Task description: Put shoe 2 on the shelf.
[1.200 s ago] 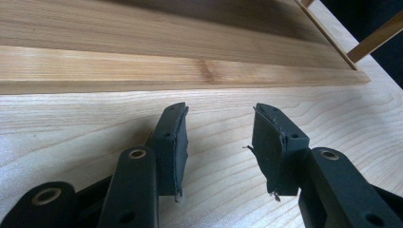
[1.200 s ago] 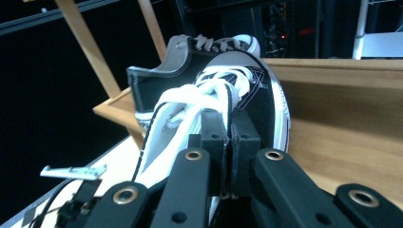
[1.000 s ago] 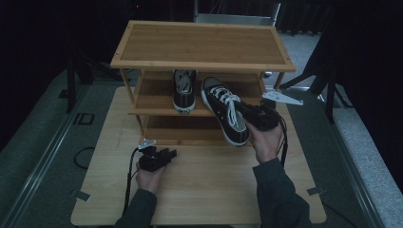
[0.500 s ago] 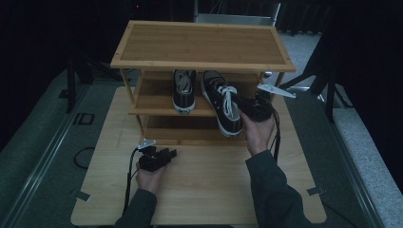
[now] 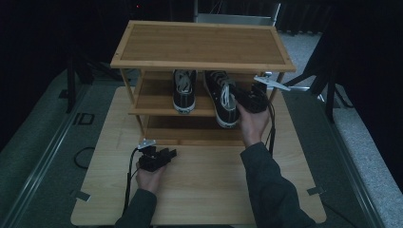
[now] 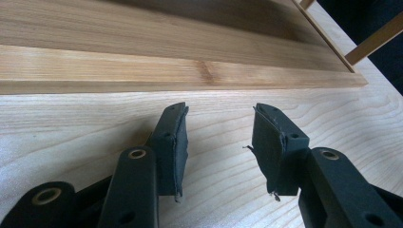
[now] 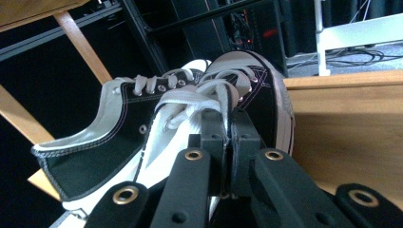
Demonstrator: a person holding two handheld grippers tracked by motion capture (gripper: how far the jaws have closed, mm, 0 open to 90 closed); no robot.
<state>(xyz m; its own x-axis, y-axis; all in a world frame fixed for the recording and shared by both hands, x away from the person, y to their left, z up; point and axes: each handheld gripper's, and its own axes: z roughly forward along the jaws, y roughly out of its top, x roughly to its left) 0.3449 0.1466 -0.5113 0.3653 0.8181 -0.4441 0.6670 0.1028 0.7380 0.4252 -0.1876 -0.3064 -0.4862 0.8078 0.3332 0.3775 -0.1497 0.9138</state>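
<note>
The right gripper [image 5: 251,98] is clamped on the side wall of the right sneaker [image 5: 223,97]; in the right gripper view its jaws are pressed together on the canvas edge just below the laces, with the left sneaker [image 7: 109,142] beside it. Over the last second the right sneaker has travelled from above the bench [image 5: 204,190], in front of the rack, onto the middle shelf [image 5: 152,102] of the wooden shoe rack [image 5: 202,45]. It now lies alongside the left sneaker, toes toward the person, its toe slightly overhanging the shelf's front edge. That suggests the placing is nearly complete: the pair sits together, and what seems left is a release and perhaps a small push inward.

The left gripper [image 5: 157,158] rests on the bench in front of the rack's bottom rail, unchanged, its 2 jaws spread apart and holding nothing.
</note>
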